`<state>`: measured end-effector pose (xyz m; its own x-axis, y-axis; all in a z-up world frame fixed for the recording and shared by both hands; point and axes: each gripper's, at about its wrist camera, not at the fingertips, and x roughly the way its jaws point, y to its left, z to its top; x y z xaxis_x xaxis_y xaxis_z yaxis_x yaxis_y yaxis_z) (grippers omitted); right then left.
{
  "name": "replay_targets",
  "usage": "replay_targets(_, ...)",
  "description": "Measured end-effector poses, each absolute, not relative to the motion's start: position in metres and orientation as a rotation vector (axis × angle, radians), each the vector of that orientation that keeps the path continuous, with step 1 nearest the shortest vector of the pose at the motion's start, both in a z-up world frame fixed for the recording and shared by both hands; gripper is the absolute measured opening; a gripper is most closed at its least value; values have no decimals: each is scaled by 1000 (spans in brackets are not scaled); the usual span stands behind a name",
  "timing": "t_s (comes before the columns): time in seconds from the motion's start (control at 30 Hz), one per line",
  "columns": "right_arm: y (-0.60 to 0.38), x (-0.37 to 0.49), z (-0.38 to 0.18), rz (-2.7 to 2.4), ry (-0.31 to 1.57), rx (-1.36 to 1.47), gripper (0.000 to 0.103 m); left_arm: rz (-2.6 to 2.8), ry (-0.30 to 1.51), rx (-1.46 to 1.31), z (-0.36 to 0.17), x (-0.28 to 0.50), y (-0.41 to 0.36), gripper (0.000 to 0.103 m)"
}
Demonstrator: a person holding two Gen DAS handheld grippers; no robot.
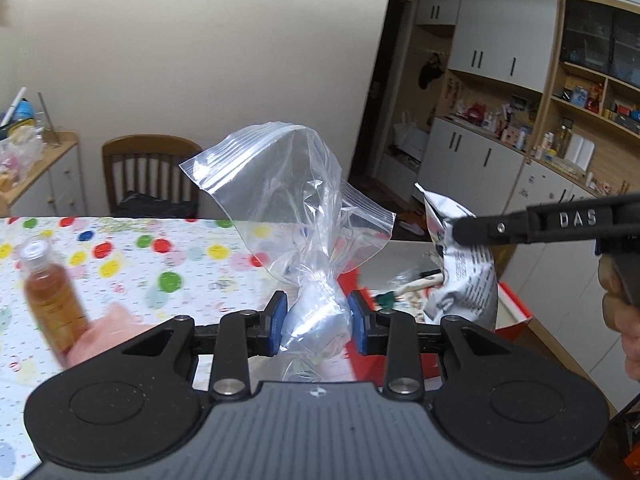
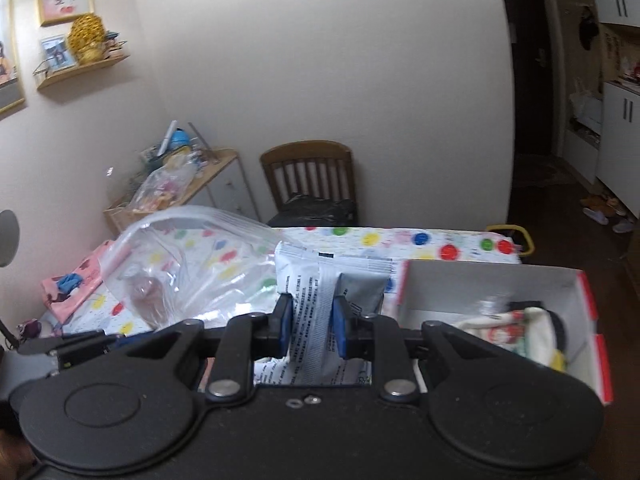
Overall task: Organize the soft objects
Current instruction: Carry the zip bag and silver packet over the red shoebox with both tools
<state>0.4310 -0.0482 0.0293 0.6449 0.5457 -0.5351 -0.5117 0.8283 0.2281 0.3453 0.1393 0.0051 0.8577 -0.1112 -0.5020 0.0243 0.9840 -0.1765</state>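
My left gripper (image 1: 318,320) is shut on the bunched bottom of a clear zip bag (image 1: 288,184), held up above the table with its mouth at the top. The bag also shows in the right wrist view (image 2: 188,264), left of my right gripper. My right gripper (image 2: 312,326) is shut on a white and grey printed packet (image 2: 320,280). In the left wrist view the packet (image 1: 460,272) hangs to the right of the bag, above a red and white box (image 1: 516,320).
The table has a spotted cloth (image 1: 120,264). An amber bottle (image 1: 52,296) stands at the left by pink fabric (image 1: 116,328). The open box (image 2: 500,280) holds a cream pouch (image 2: 516,328). A pink item (image 2: 72,284) lies far left. A wooden chair (image 2: 312,176) stands behind.
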Motion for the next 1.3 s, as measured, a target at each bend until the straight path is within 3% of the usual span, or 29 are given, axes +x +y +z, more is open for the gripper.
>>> replay_targets(0.8, -217, 523, -8, 448, 688, 74, 20, -110, 707, -134, -33, 469, 4, 32)
replay_targets(1.3, -227, 569, -54, 460, 766, -12, 20, -10, 803, -138, -79, 533, -17, 32)
